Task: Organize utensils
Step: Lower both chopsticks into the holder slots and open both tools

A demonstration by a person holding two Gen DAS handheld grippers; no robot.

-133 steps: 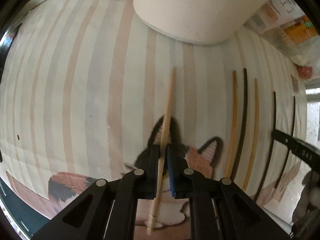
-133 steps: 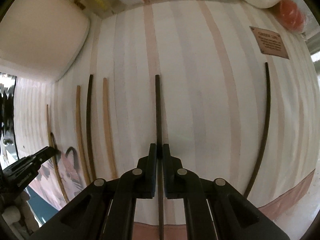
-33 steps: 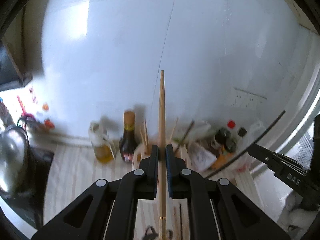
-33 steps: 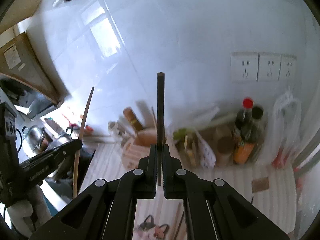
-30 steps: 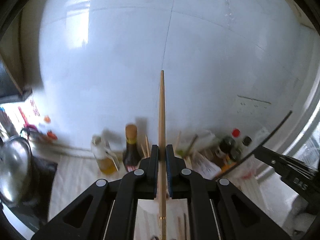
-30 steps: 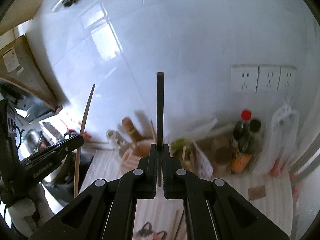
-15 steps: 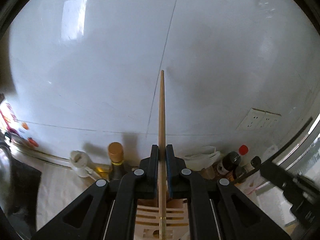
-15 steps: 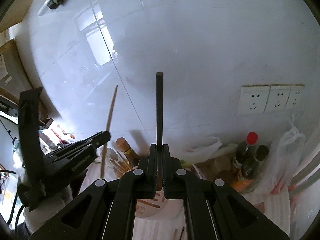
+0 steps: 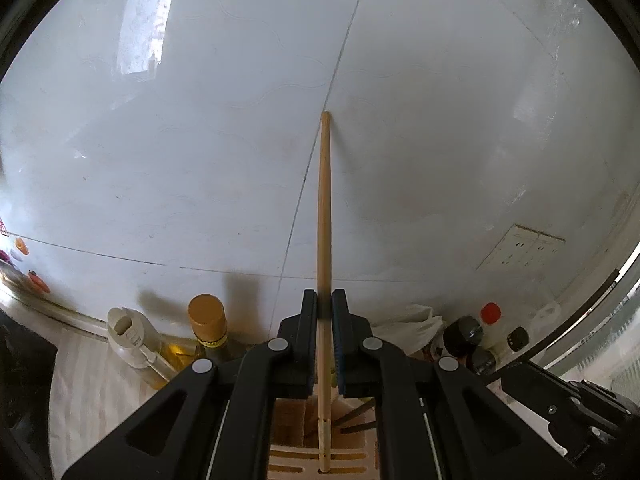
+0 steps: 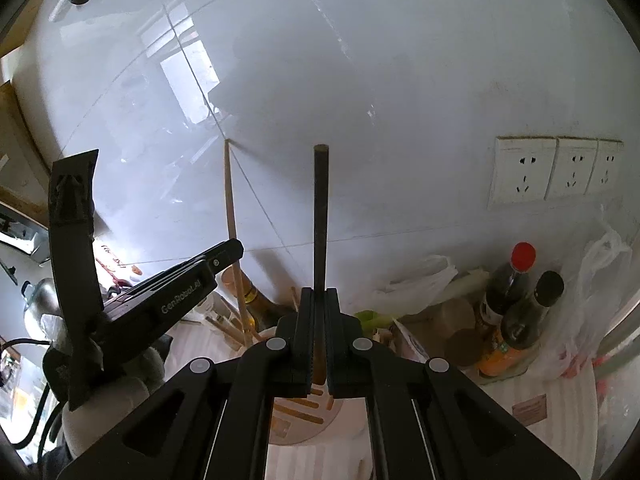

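My left gripper (image 9: 325,312) is shut on a light wooden chopstick (image 9: 323,216) that stands upright, its lower end down over the slotted top of the white utensil holder (image 9: 288,468). Dark chopsticks (image 9: 352,416) lean inside that holder. My right gripper (image 10: 320,312) is shut on a dark chopstick (image 10: 321,216), also upright, above the same utensil holder (image 10: 320,424). In the right wrist view the left gripper (image 10: 228,256) sits to the left with its light chopstick (image 10: 231,216) pointing down at the holder.
A white tiled wall (image 9: 200,140) rises right behind the holder. An oil bottle (image 9: 132,336) and a brown-capped bottle (image 9: 208,324) stand to its left. Sauce bottles (image 10: 516,300), plastic bags (image 10: 416,280) and wall sockets (image 10: 552,168) are to the right.
Both grippers have moved forward and down toward the holder by the wall, each still gripping its chopstick. The holder's slotted top now lies under the left chopstick's lower end.
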